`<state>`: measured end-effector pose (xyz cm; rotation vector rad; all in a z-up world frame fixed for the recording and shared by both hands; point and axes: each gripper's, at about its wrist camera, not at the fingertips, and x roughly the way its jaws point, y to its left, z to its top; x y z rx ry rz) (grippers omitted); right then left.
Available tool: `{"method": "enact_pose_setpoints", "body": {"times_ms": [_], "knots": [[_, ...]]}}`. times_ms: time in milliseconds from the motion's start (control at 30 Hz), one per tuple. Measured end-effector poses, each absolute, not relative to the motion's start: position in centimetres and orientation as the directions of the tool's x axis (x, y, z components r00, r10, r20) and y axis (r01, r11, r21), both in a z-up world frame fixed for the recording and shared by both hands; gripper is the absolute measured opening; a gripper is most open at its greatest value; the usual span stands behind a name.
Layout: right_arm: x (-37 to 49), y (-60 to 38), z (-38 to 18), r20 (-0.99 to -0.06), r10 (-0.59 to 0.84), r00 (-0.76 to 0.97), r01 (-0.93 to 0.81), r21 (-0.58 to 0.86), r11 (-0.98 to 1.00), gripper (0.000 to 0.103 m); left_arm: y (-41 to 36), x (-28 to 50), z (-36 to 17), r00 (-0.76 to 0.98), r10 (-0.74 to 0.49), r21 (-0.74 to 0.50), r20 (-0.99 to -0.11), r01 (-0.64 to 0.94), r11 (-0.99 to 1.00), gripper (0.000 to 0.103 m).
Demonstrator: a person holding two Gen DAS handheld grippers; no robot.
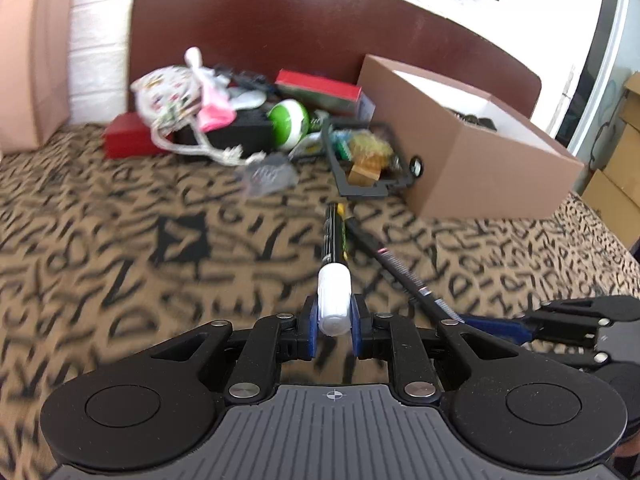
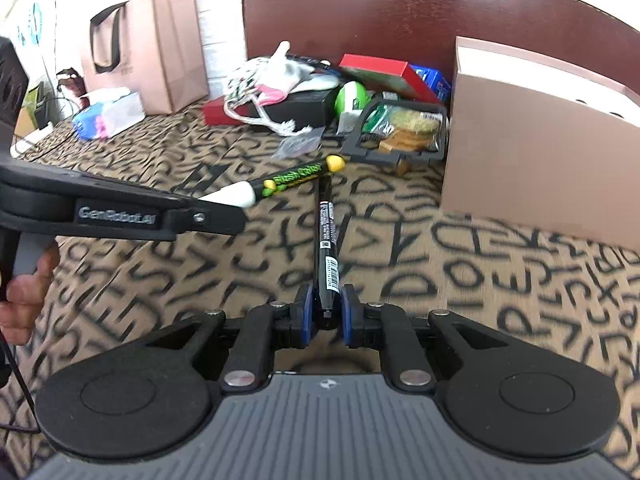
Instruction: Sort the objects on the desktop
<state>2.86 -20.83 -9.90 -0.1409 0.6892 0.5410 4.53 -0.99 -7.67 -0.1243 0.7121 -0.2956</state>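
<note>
My left gripper (image 1: 334, 322) is shut on the white cap of a black and green marker (image 1: 334, 248), held above the patterned cloth; the marker also shows in the right wrist view (image 2: 296, 178). My right gripper (image 2: 325, 312) is shut on a slim black pen (image 2: 327, 240), which also shows in the left wrist view (image 1: 394, 266). The two pens cross near their far ends. The left gripper shows in the right wrist view (image 2: 224, 210) at the left. An open brown cardboard box (image 1: 472, 152) stands ahead to the right.
A pile lies at the back against a dark red board (image 1: 320, 20): red boxes (image 1: 128, 136), a drawstring pouch (image 1: 168, 92), a green and white ball (image 1: 288, 122), a black wire tray (image 1: 368, 160) with snacks. A pink paper bag (image 2: 160, 48) and tissue pack (image 2: 108, 114) stand at the left.
</note>
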Motion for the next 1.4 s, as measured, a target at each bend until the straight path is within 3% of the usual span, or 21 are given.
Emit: {"method": "enact_pose_setpoints", "body": {"times_ms": [567,667,733,800,900,967,1400], "knots": [[-5.4,-22.5,-9.4,-0.719,0.422,0.552,-0.562,0.052,0.825,0.017,-0.4,-4.6,-8.8,0.655,-0.304,-0.194,-0.692,0.237,0.952,0.014],[-6.3,-22.6,-9.4,-0.721,0.419,0.551,-0.562,0.051,0.826,0.018,-0.9,-5.0,-8.8,0.659,-0.3,-0.171,-0.69,0.255,0.952,0.037],[-6.3,-22.6,-9.3,-0.722,0.417,0.552,-0.561,0.049,0.827,0.018,-1.2,-5.1,-8.7,0.66,-0.297,-0.165,-0.69,0.257,0.952,0.041],[-6.3,-22.5,-9.3,-0.719,0.414,0.558,-0.557,0.045,0.829,0.019,-1.5,-5.1,-8.6,0.661,-0.302,-0.163,-0.687,0.265,0.95,0.053],[-6.3,-22.5,-9.2,-0.712,0.407,0.572,-0.546,0.039,0.837,0.034,-1.8,-4.7,-8.5,0.672,-0.288,-0.154,-0.683,0.253,0.955,0.062],[-6.3,-22.4,-9.2,-0.705,0.402,0.584,-0.539,0.032,0.841,0.041,-2.0,-4.1,-8.4,0.67,-0.294,-0.157,-0.681,0.259,0.953,0.062],[-4.3,-21.3,-9.6,-0.688,0.402,0.604,-0.521,0.041,0.853,0.044,-3.2,-1.4,-8.8,0.655,-0.304,-0.166,-0.692,0.265,0.95,0.06]]}}
